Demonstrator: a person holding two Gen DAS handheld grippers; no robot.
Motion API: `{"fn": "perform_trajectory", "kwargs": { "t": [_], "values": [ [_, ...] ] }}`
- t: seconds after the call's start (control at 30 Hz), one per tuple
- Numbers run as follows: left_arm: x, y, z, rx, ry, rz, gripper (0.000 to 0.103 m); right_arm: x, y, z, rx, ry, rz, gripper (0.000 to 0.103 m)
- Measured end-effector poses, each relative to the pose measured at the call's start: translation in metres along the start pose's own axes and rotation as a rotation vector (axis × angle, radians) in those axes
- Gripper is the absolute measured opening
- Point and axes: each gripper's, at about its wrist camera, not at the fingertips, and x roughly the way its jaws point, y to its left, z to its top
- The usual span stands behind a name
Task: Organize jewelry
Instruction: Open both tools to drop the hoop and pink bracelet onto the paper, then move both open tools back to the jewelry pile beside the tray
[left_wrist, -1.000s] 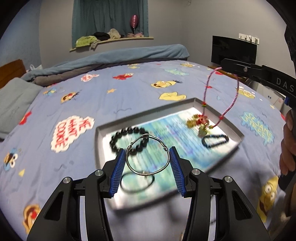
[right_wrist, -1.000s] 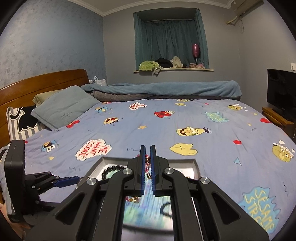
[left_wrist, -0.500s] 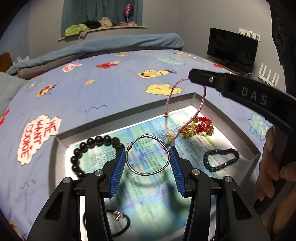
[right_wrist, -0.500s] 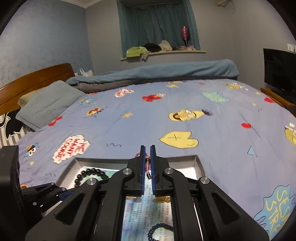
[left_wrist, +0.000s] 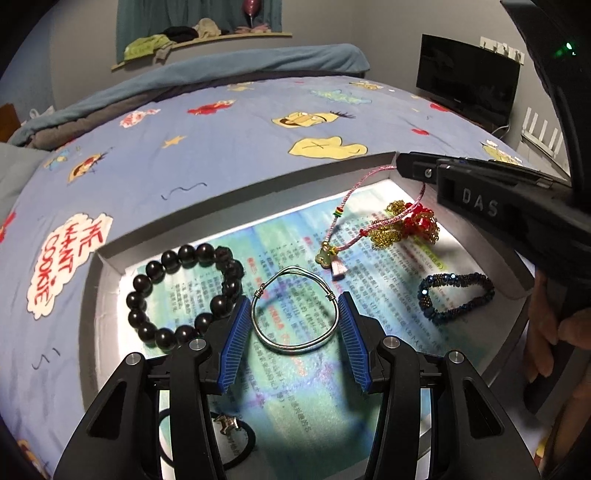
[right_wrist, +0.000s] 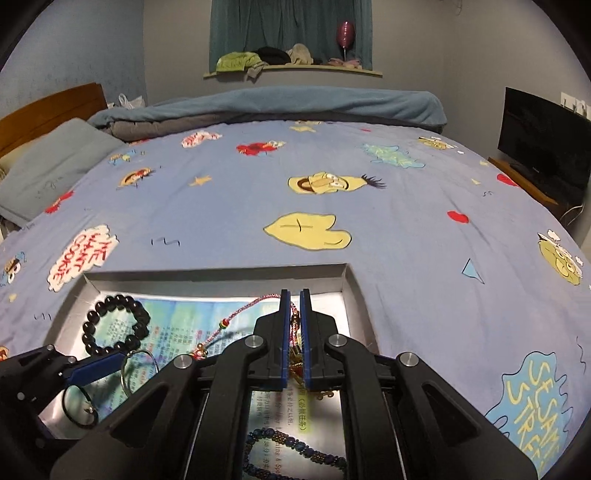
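A grey tray (left_wrist: 236, 194) lined with printed paper lies on the bed. My left gripper (left_wrist: 294, 318) is shut on a silver wire bangle (left_wrist: 295, 347), held just above the paper. My right gripper (right_wrist: 294, 295) is shut on a pink cord bracelet (left_wrist: 341, 206); its charm end (left_wrist: 327, 258) rests on the paper, and the right gripper shows at the tray's far right corner (left_wrist: 406, 166). In the tray lie a black bead bracelet (left_wrist: 184, 295), a red and gold beaded piece (left_wrist: 410, 225), a dark blue beaded bracelet (left_wrist: 454, 295) and a black ring with a star charm (left_wrist: 225, 424).
The tray sits on a blue cartoon-print bedsheet (right_wrist: 332, 177). A grey pillow (right_wrist: 48, 166) and wooden headboard (right_wrist: 44, 110) are at the left, a folded blue blanket (right_wrist: 277, 107) at the far end, a TV (right_wrist: 546, 147) at the right.
Both grippers have come down lower and closer over the tray. The pink cord has gone from hanging high to trailing with its charm on the paper. The bangle stays gripped.
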Motion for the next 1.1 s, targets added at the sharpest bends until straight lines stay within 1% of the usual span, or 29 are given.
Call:
{"fn": "perform_trajectory", "kwargs": {
  "t": [0.1, 0.2, 0.5, 0.6, 0.63, 0.67, 0.7, 0.73, 0.77, 0.8, 0.83, 0.9, 0.97, 1.0, 1.07, 1.1],
  "values": [
    [0.004, 0.001, -0.001, -0.004, 0.013, 0.004, 0.050, 0.001, 0.008, -0.003, -0.046, -0.003, -0.032, 0.005],
    [0.004, 0.000, -0.001, -0.009, 0.014, 0.007, 0.050, 0.004, 0.012, -0.004, -0.071, 0.009, -0.041, 0.005],
    [0.002, 0.001, -0.001, -0.020, 0.002, 0.026, 0.051, 0.001, 0.012, -0.003, -0.069, 0.004, -0.037, 0.005],
    [0.001, 0.002, -0.001, -0.027, 0.000, 0.031, 0.052, 0.001, 0.010, -0.002, -0.061, 0.005, -0.034, 0.005],
    [0.001, 0.003, -0.001, -0.029, 0.000, 0.035, 0.056, 0.001, 0.010, -0.001, -0.058, 0.006, -0.030, 0.005],
    [0.000, 0.002, -0.001, -0.032, -0.003, 0.041, 0.064, 0.000, 0.009, -0.001, -0.054, 0.006, -0.027, 0.008],
    [-0.002, 0.002, -0.001, -0.037, -0.010, 0.051, 0.068, 0.000, 0.009, -0.001, -0.048, 0.006, -0.024, 0.014],
    [-0.003, 0.002, 0.000, -0.041, -0.016, 0.055, 0.074, -0.001, 0.008, -0.001, -0.046, 0.006, -0.022, 0.023],
    [-0.005, 0.002, 0.000, -0.044, -0.023, 0.058, 0.077, -0.002, 0.008, 0.000, -0.043, 0.005, -0.020, 0.027],
    [-0.006, 0.003, 0.001, -0.046, -0.026, 0.062, 0.078, -0.003, 0.007, 0.000, -0.039, 0.001, -0.019, 0.034],
    [-0.008, 0.003, 0.001, -0.051, -0.028, 0.067, 0.079, -0.004, 0.006, 0.000, -0.036, -0.002, -0.018, 0.036],
    [-0.009, 0.005, 0.002, -0.062, -0.027, 0.071, 0.081, -0.010, 0.004, 0.002, -0.025, -0.013, -0.016, 0.053],
    [-0.015, 0.007, 0.003, -0.079, -0.035, 0.074, 0.087, -0.015, 0.002, 0.004, -0.016, -0.030, -0.016, 0.062],
    [-0.019, 0.009, 0.004, -0.088, -0.044, 0.081, 0.089, -0.019, 0.000, 0.005, -0.012, -0.039, -0.019, 0.066],
    [-0.029, 0.011, 0.005, -0.103, -0.066, 0.093, 0.091, -0.028, -0.005, 0.007, 0.003, -0.056, -0.020, 0.076],
    [-0.034, 0.011, 0.005, -0.108, -0.073, 0.099, 0.092, -0.031, -0.007, 0.008, 0.010, -0.060, -0.019, 0.084]
  ]
}}
